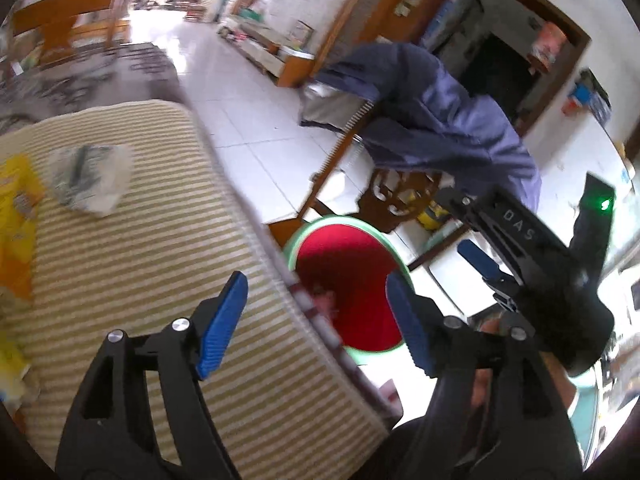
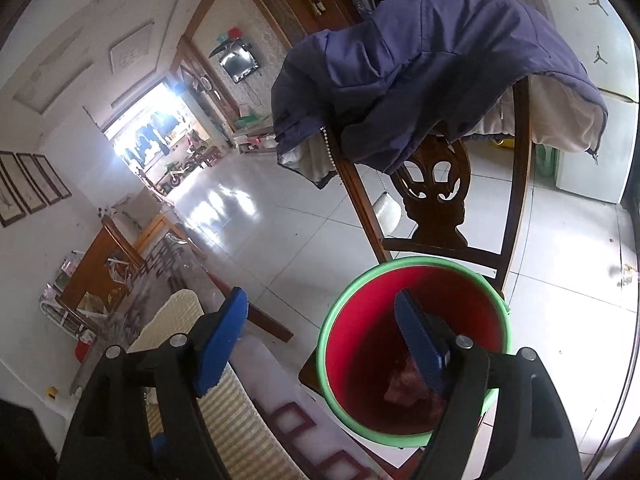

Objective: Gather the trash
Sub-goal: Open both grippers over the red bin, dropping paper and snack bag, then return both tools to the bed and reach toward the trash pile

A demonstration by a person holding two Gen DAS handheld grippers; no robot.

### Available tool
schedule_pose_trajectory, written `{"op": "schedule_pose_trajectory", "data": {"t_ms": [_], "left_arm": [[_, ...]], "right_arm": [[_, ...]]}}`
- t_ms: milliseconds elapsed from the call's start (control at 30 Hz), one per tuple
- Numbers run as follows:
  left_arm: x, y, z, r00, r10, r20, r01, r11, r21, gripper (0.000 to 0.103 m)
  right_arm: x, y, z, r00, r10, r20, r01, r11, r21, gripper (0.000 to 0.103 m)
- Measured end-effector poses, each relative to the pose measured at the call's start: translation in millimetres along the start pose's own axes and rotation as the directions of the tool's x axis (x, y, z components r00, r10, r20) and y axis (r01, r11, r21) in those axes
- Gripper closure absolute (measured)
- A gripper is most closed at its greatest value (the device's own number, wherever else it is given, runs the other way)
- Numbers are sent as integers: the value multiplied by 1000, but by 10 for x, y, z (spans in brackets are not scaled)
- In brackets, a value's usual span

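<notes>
A crumpled clear wrapper (image 1: 90,180) is seen lying on the striped desk (image 1: 152,264), far left, beside a yellow packet (image 1: 16,216). It is judged light, soft and crackly, best pinched at a raised fold. Both jaws of the left hand-held gripper (image 1: 316,324) are spread wide, nothing held. The right hand-held gripper (image 2: 320,340) is likewise parted and empty over the red bin (image 2: 416,276), where pinkish scraps are glimpsed at the bottom.

a home: tiled floor (image 2: 304,240), carved chair (image 2: 436,200), wall tv (image 2: 239,65)
</notes>
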State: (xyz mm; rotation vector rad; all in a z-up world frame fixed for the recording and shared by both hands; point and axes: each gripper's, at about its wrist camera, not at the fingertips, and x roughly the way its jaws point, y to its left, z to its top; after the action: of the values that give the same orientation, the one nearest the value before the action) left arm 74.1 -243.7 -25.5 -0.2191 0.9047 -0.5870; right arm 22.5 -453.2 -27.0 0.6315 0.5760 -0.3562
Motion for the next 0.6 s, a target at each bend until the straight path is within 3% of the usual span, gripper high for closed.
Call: {"op": "schedule_pose_trajectory", "data": {"t_ms": [133, 267, 367, 467, 600], "left_arm": [[-466, 331, -114, 995, 82, 58, -79, 995, -53, 32], [-985, 758, -281, 973, 203, 106, -189, 974, -125, 29], [-1428, 1201, -470, 940, 321, 115, -290, 930, -226, 27], [-1774, 1589, -633, 913, 395, 102, -345, 881, -325, 27], [-2162, 1959, -897, 854, 514, 79, -444, 801, -402, 22]], "right_arm": [[17, 103, -36, 1000, 10, -14, -11, 999, -36, 26], [-3, 248, -99, 999, 30, -29, -33, 996, -89, 23], [-20, 369, -155, 999, 36, -37, -41, 990, -132, 23], [-33, 472, -205, 998, 38, -41, -45, 984, -172, 22], [-56, 608, -281, 998, 37, -41, -45, 973, -227, 21]]}}
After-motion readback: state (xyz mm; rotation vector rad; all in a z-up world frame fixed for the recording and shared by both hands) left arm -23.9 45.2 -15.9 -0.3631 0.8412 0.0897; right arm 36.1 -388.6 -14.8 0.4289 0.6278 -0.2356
